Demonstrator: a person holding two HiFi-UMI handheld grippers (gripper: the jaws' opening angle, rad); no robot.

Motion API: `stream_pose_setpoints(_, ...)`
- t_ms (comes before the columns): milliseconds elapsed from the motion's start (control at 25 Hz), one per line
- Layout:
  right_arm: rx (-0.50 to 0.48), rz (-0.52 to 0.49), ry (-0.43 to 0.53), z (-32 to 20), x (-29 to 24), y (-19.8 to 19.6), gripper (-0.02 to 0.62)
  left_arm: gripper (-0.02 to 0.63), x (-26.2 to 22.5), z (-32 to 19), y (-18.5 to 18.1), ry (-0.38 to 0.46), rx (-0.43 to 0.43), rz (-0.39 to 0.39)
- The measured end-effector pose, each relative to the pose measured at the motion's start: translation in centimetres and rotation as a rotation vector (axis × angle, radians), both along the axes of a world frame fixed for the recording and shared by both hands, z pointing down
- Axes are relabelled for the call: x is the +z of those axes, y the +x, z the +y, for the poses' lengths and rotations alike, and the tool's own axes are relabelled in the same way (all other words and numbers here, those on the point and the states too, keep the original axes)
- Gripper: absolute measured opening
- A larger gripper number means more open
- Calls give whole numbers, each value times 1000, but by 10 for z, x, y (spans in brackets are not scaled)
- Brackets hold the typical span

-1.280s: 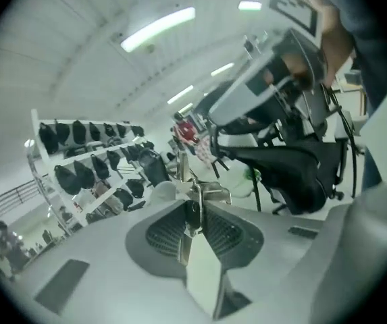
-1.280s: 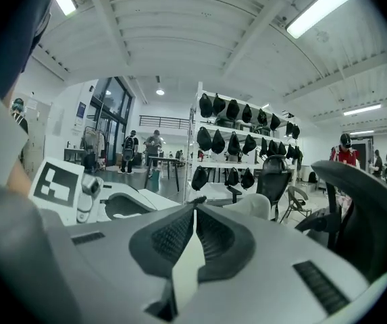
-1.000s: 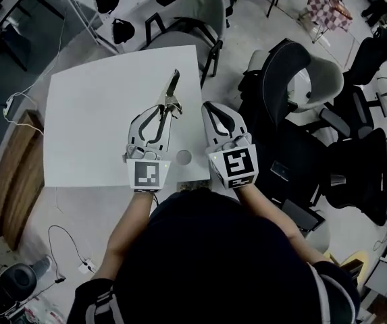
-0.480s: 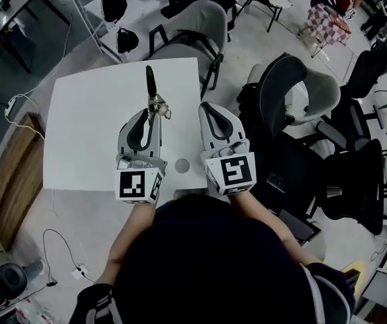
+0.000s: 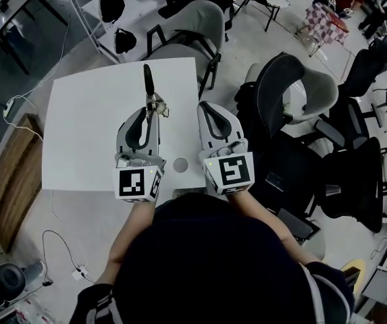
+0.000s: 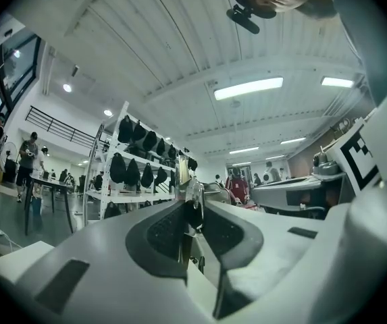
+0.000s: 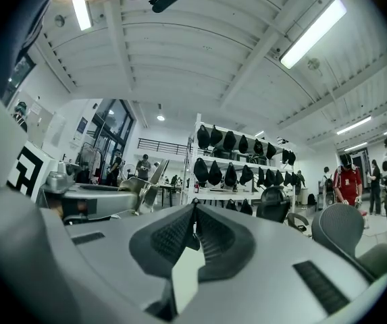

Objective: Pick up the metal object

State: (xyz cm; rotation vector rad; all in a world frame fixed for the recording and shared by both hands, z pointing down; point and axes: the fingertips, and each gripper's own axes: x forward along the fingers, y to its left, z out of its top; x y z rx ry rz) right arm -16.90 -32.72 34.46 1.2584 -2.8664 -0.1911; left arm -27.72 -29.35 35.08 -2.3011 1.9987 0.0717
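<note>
While the left gripper [image 5: 153,111] pinches the near end of the long slim silvery metal tool [image 5: 148,85] poking far out over the white square table [image 5: 85,127], the right gripper [image 5: 203,105] sits pressed together empty, and I'd guess that tool's stiff, slippery, better clamped mid-length.

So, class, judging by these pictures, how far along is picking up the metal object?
Done: the left gripper is shut on the metal object, which juts out past its jaws above the white table and looks lifted clear. In hand: holding it up. The right gripper is shut and empty. Left: little, perhaps only carrying it off.
</note>
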Motion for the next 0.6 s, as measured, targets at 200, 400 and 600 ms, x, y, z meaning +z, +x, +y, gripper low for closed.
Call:
stream_pose_setpoints(200,8,-12,-11,1,-1,0,26,78,-1,0,-1,-1,-4,-11)
stream_pose_setpoints(400,30,-39,-54,2,0,1,26,78,-1,3,-3,5,-4,-21)
stream_pose_setpoints(600,29,-38,-57,2,1,1,26,77,-1,2,-2,2,0,-19)
